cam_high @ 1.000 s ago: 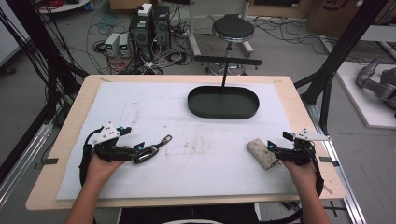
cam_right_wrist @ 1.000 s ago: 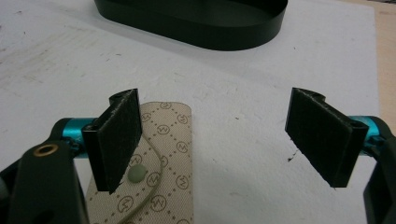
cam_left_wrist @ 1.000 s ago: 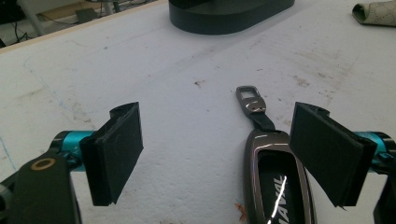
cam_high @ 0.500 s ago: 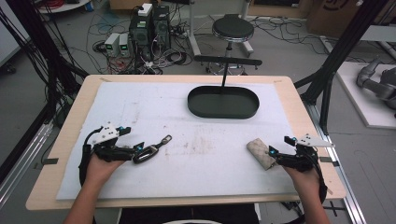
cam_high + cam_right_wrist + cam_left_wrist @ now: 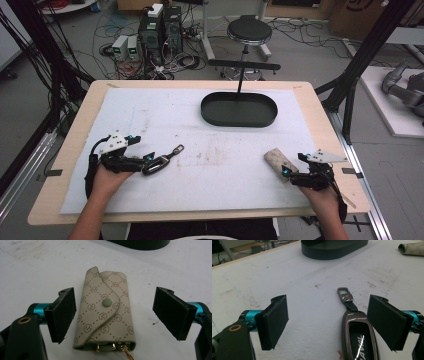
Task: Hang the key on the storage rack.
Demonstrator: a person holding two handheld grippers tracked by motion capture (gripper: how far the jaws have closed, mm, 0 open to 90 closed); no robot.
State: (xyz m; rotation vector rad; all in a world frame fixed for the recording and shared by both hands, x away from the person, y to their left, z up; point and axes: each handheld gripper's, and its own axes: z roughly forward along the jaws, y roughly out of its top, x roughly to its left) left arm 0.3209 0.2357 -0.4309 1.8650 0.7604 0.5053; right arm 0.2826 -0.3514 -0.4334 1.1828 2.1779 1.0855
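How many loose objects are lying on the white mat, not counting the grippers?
3: a black oval tray at the far side, a car key fob between the left gripper's jaws, a beige key pouch between the right's.

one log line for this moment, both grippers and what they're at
left gripper: open, car key by one jaw | right gripper: open, straddling key pouch | tray: empty
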